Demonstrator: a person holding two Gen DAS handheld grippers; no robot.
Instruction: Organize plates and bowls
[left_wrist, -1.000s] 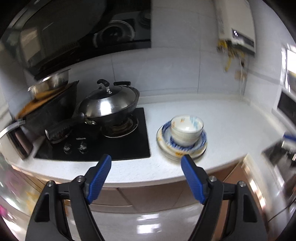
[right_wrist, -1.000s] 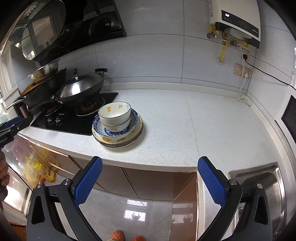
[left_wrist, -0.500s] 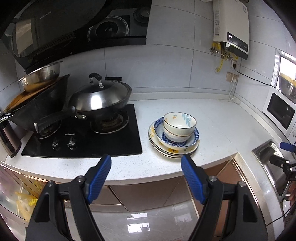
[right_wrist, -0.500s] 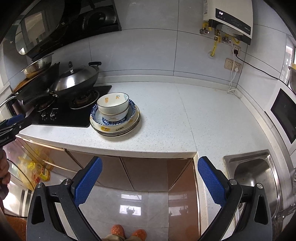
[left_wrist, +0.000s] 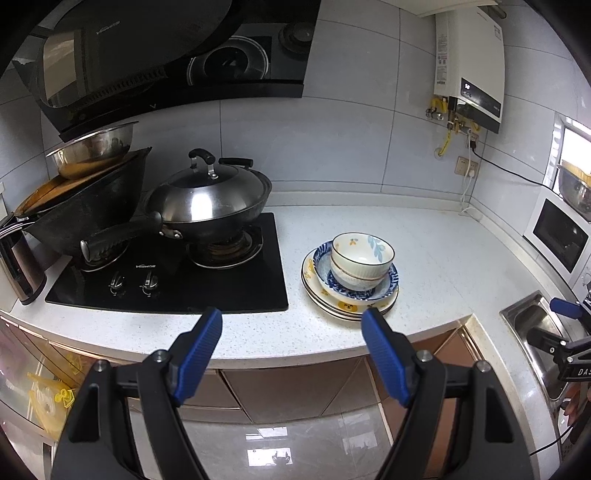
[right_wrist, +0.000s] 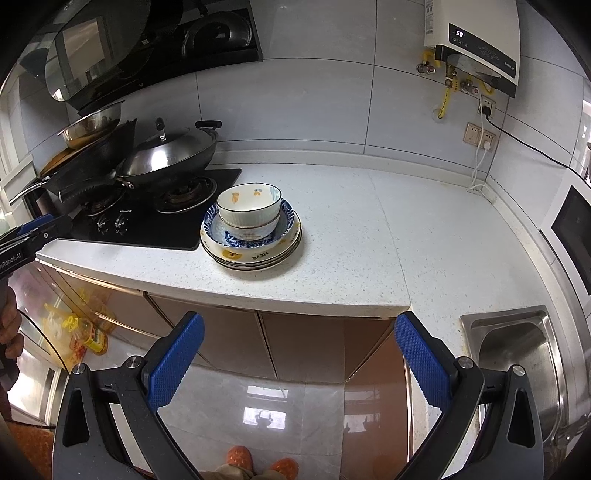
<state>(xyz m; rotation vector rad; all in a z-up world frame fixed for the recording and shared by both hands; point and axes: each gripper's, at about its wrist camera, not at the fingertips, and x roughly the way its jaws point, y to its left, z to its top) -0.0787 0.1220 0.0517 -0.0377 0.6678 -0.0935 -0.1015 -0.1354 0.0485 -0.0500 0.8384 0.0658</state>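
Note:
A stack of dishes stands on the white counter next to the hob: white bowls (left_wrist: 362, 258) (right_wrist: 249, 206) nested in a blue-patterned bowl (left_wrist: 384, 290) (right_wrist: 284, 225), on cream plates (left_wrist: 347, 310) (right_wrist: 255, 256). My left gripper (left_wrist: 291, 328) is open and empty, in front of the counter edge, left of the stack. My right gripper (right_wrist: 299, 334) is open and empty, below the counter edge, in front of the cabinets. Each gripper shows at the edge of the other's view: the right one (left_wrist: 565, 310), the left one (right_wrist: 33, 229).
A lidded wok (left_wrist: 207, 203) sits on the black hob (left_wrist: 166, 280), with a second wok and steel bowl (left_wrist: 92, 151) behind. A steel sink (right_wrist: 517, 350) is at the right. A microwave (left_wrist: 557, 232) and wall heater (left_wrist: 469, 66) stand at the far right.
Both grippers have pulled back and tilted a little, so the stack sits slightly farther and more centred. The dishes have not moved. Both grippers stay open.

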